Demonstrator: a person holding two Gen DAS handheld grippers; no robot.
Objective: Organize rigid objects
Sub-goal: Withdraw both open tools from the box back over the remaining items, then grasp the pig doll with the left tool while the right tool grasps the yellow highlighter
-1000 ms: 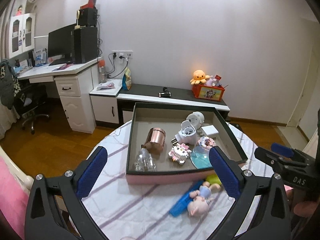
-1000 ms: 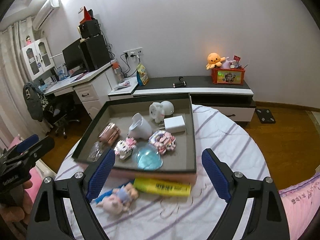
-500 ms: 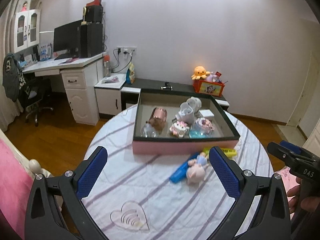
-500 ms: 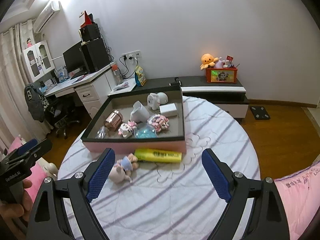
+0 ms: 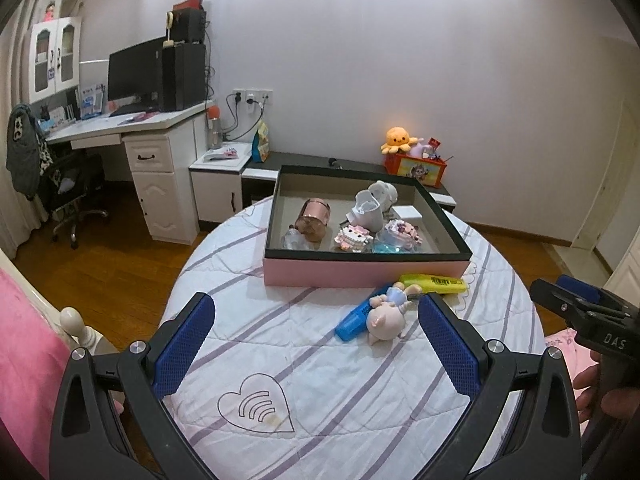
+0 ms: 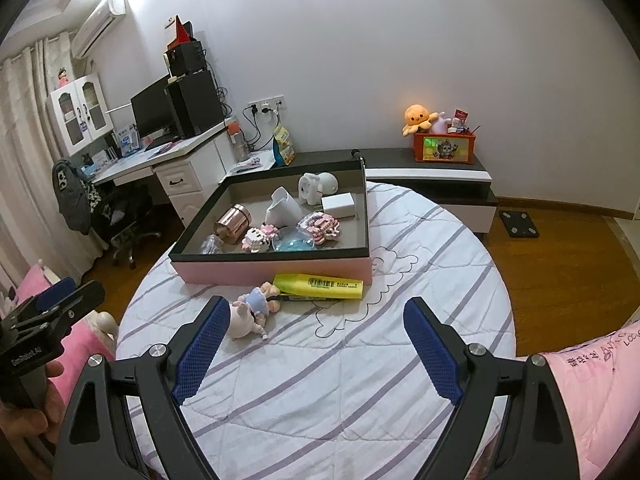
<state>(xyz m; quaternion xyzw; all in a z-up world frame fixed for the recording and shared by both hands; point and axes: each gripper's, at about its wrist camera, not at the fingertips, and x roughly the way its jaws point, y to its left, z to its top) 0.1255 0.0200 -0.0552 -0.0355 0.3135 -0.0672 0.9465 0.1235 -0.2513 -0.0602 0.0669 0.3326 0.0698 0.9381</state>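
Observation:
A pink box (image 5: 360, 274) with a black rim sits on the round striped table (image 5: 312, 364). Inside lie a copper cup (image 5: 314, 224), a white holder (image 5: 366, 212), pixel-bead toys (image 5: 352, 238) and a blue dome (image 6: 292, 240). In front of the box lie a pig doll (image 5: 386, 318), a blue marker (image 5: 354, 318) and a yellow marker (image 6: 320, 286). My left gripper (image 5: 316, 332) hangs open over the near table, nothing between its fingers. My right gripper (image 6: 316, 340) is open too, just short of the pig doll (image 6: 250, 314).
A desk with monitor (image 5: 136, 76) and chair stands at the left. A low cabinet (image 6: 432, 168) behind the table carries an orange toy box. Pink bedding (image 6: 596, 392) lies at the right, a bedpost (image 5: 74, 322) at the left. Wooden floor surrounds the table.
Both grippers have drawn back from the box toward the near edge of the table; the box and toys now look smaller and farther. Both stay open.

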